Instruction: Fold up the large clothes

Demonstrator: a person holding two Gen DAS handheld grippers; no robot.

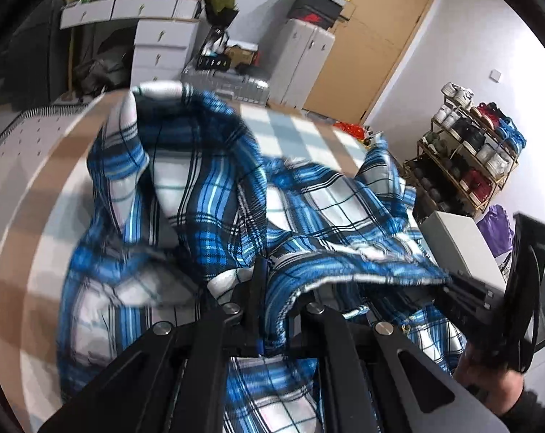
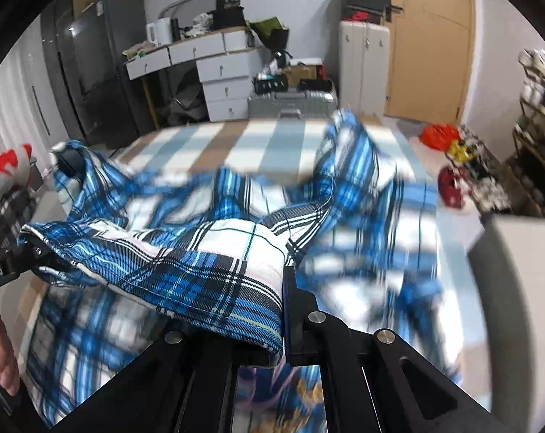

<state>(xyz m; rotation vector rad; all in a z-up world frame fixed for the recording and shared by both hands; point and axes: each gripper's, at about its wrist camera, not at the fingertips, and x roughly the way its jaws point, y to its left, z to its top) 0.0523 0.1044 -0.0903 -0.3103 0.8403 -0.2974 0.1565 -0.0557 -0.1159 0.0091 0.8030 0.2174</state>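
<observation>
A large blue, white and black plaid shirt [image 1: 214, 195] hangs lifted above a bed with a striped cover [image 1: 30, 187]. My left gripper [image 1: 272, 288] is shut on the shirt's hem edge, which drapes over its fingers. My right gripper [image 2: 279, 288] is shut on another part of the same hem [image 2: 207, 270], pulled taut between the two grippers. The right gripper shows at the right of the left wrist view [image 1: 489, 299]; the left gripper shows at the left edge of the right wrist view [image 2: 16, 263]. The rest of the shirt [image 2: 362, 195] is blurred and billows over the bed [image 2: 214, 144].
Beyond the bed stand a white drawer desk [image 2: 218, 68], a silver suitcase [image 2: 290, 103], a white cabinet [image 2: 362, 68] and a wooden door [image 2: 427, 39]. A shoe rack [image 1: 467, 158] stands at the right. A grey box [image 2: 518, 281] is close at the right.
</observation>
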